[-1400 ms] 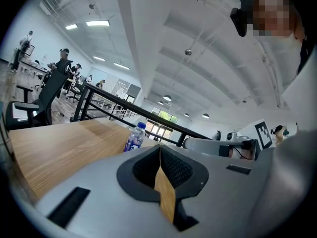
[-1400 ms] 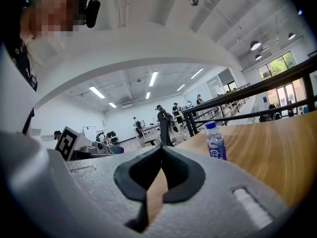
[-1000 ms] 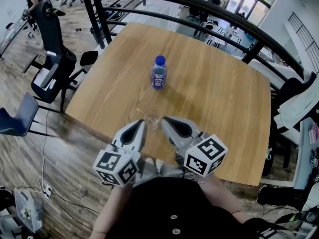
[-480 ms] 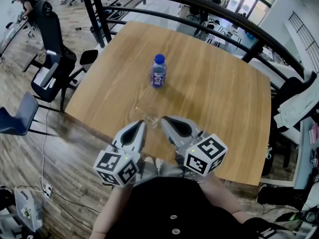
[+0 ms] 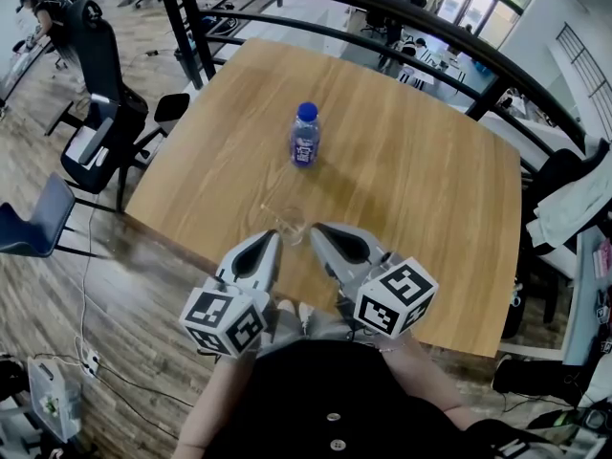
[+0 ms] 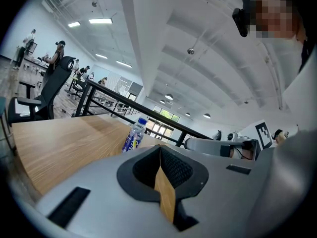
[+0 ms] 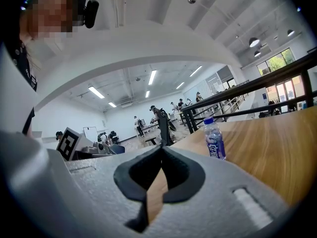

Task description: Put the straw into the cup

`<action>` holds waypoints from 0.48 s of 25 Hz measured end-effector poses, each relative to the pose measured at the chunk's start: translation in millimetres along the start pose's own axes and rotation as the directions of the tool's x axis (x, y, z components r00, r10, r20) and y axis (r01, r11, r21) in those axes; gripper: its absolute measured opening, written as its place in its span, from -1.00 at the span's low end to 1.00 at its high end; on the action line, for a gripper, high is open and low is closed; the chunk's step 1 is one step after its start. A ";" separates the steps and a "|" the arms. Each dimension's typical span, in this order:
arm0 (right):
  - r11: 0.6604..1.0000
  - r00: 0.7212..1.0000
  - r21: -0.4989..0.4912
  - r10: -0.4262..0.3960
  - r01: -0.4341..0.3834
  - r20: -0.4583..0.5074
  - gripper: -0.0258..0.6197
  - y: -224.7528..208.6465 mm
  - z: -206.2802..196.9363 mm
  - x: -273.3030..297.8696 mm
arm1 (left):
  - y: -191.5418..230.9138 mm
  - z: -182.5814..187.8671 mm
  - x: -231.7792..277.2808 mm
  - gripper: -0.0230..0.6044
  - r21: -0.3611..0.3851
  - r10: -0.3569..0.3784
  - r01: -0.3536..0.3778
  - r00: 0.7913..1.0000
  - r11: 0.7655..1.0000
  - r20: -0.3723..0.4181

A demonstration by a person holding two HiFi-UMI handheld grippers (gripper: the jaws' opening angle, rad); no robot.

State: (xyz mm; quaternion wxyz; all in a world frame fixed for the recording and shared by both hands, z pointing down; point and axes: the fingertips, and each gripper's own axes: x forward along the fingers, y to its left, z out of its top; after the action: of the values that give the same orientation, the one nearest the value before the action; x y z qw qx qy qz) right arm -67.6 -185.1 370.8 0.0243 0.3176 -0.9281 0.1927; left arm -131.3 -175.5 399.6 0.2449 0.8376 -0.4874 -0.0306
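A small clear cup (image 5: 291, 225) stands on the wooden table (image 5: 411, 180) near its front edge. A faint thin line just left of the cup may be the straw (image 5: 267, 209); it is too faint to tell. My left gripper (image 5: 271, 238) sits just short of the cup on its left, jaws shut and empty. My right gripper (image 5: 316, 229) sits just right of the cup, jaws also shut with nothing in them. In the left gripper view the left gripper's (image 6: 159, 147) jaws meet at the tip, and so do the right gripper's (image 7: 161, 148) jaws in its own view. Neither gripper view shows the cup.
A blue-capped plastic bottle (image 5: 304, 138) stands upright mid-table, also in the gripper views as the bottle (image 6: 134, 135) and the bottle (image 7: 214, 140). A black railing (image 5: 382, 41) runs behind the table. Office chairs (image 5: 96, 113) stand at the left, and a chair with white cloth (image 5: 569, 204) at the right.
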 end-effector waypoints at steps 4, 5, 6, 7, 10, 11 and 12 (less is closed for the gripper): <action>1.000 1.000 0.002 -0.004 0.004 -0.004 -0.92 -2.9 -1.7 -1.0 | -0.1 -0.2 0.4 -0.87 -0.003 0.002 -0.002 1.000 1.000 0.001; 1.000 1.000 0.003 -0.003 0.003 -0.007 -0.93 -3.1 -2.7 -1.1 | -0.2 -0.3 0.5 -0.87 -0.004 0.002 -0.002 1.000 1.000 0.001; 1.000 1.000 0.004 -0.001 0.001 -0.010 -0.92 -3.0 -4.1 -1.2 | -0.3 -0.7 0.3 -0.87 -0.004 0.003 -0.003 1.000 1.000 0.001; 1.000 1.000 0.004 0.000 0.000 -0.015 -0.92 -2.6 -5.8 -1.2 | -0.3 -1.2 0.0 -0.87 -0.004 0.003 -0.003 1.000 1.000 0.001; 1.000 1.000 0.005 0.003 -0.002 -0.024 -0.92 -1.5 -9.7 -1.3 | 0.5 -3.7 -0.8 -0.87 -0.009 0.001 -0.001 1.000 1.000 -0.004; 1.000 1.000 0.005 0.004 -0.003 -0.025 -0.92 -1.4 -10.1 -1.0 | 0.8 -4.4 -0.8 -0.87 -0.012 0.001 -0.001 1.000 1.000 -0.005; 1.000 1.000 0.005 0.005 -0.005 -0.026 -0.92 -1.4 -10.3 -0.6 | 1.0 -4.9 -0.6 -0.87 -0.013 0.001 -0.001 1.000 1.000 -0.007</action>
State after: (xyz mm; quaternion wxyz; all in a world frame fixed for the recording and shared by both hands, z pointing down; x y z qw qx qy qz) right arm -67.2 -182.0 380.7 0.0350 0.3129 -0.9280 0.1990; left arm -131.0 -173.6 404.2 0.2521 0.8358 -0.4868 -0.0306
